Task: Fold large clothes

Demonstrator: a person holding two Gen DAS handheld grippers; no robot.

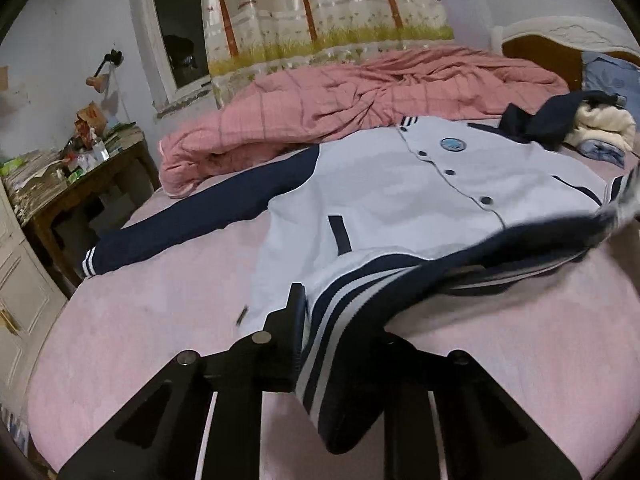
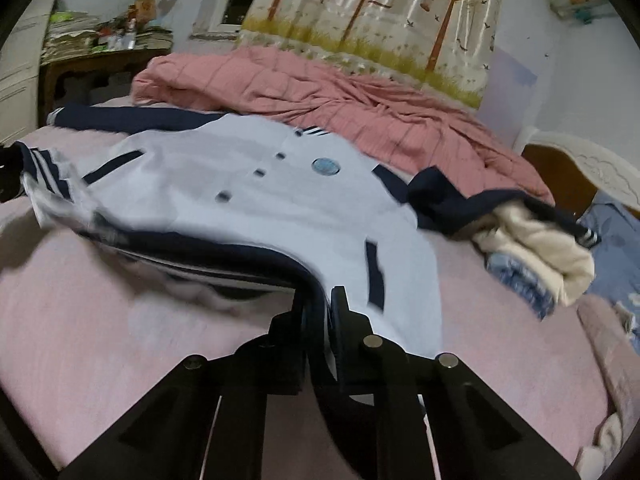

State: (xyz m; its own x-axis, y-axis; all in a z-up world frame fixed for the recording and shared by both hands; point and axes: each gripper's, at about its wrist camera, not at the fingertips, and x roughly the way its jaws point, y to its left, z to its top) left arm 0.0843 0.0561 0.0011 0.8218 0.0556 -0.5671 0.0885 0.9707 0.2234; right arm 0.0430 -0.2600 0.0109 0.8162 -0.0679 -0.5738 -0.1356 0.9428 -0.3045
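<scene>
Striped ribbing fills the foreground of both wrist views: my left gripper [image 1: 316, 320] is pinched on the navy-and-white hem band [image 1: 332, 312], and my right gripper [image 2: 322, 312] is clamped on the same band at the other corner. Between them the grey jacket [image 1: 400, 184] lies front-up on the pink bed sheet [image 1: 160, 320], buttons closed, one navy sleeve [image 1: 200, 216] stretched out flat (the other sleeve is bunched near a cream blanket [image 2: 536, 248]). I judge the fabric soft, fairly thick and limp, so it will sag between my grips. The elastic hem corners seem the best hold; ribbing should resist slipping.
</scene>
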